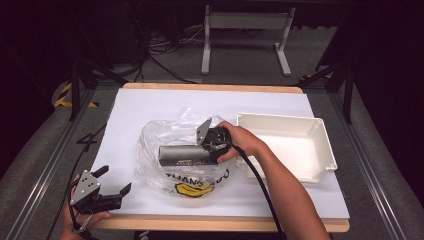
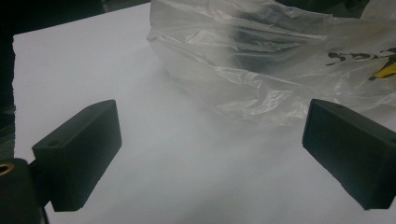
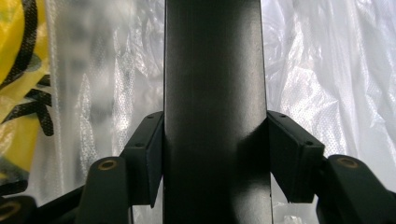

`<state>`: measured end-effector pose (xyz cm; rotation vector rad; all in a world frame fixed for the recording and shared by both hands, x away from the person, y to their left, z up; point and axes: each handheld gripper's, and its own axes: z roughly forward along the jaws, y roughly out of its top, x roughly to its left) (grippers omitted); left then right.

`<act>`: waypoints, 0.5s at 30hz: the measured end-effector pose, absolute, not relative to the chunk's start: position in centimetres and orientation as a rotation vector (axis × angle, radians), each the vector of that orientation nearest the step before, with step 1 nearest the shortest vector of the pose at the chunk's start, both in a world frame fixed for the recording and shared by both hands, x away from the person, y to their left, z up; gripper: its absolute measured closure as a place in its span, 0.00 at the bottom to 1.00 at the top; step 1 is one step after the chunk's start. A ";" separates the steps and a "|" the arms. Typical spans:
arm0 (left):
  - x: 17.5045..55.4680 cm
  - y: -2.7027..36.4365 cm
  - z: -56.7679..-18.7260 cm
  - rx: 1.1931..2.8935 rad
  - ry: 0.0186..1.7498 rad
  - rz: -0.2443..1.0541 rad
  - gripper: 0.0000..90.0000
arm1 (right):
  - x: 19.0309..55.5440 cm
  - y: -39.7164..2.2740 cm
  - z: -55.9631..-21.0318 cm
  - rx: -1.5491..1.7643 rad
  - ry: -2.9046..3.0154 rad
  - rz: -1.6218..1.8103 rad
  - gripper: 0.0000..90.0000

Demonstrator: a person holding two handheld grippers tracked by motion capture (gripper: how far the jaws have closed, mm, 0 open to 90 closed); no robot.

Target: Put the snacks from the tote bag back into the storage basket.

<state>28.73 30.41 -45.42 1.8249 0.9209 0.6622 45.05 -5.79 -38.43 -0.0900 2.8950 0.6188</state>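
Jaws of the right gripper [image 3: 215, 154] pinch a dark box [image 1: 182, 155], both pads flat against its sides. It lies inside a clear bag [image 1: 165, 135], near the middle of the surface [image 1: 150, 100]; whether it rests on the bag's floor is hard to tell. Right of the bag stands a white bin [image 1: 320, 145]. Left of it, near the front edge, the left gripper [image 1: 112, 182] has its jaws spread, clear of the bag.

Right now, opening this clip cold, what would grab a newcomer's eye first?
The clear plastic bag crumpled mid-table, with yellow and black print at its near edge. The right claw reaches into it, shut on a long dark box lying inside. Right of the bag stands an empty white bin, while the left claw waits open at the near-left table edge.
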 end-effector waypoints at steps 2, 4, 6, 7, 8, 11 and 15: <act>28.8 30.4 -45.4 1.824 0.923 0.660 0.06 | 44.9 -5.8 -38.4 -0.097 2.888 0.627 0.48; 28.8 30.4 -45.4 1.828 0.922 0.660 0.06 | 44.9 -5.8 -38.3 -0.101 2.884 0.627 0.48; 28.8 30.4 -45.4 1.827 0.922 0.660 0.06 | 44.8 -5.8 -38.1 -0.104 2.877 0.629 0.48; 28.8 30.4 -45.4 1.826 0.923 0.658 0.06 | 44.8 -5.8 -37.9 -0.102 2.877 0.635 0.48; 28.8 30.4 -45.5 1.824 0.924 0.657 0.06 | 44.8 -5.9 -37.8 -0.106 2.878 0.631 0.48; 28.8 30.4 -45.4 1.824 0.924 0.656 0.06 | 44.7 -6.0 -37.2 -0.103 2.863 0.644 0.48; 28.8 30.5 -45.4 1.823 0.923 0.656 0.06 | 44.4 -6.1 -36.2 -0.105 2.844 0.682 0.48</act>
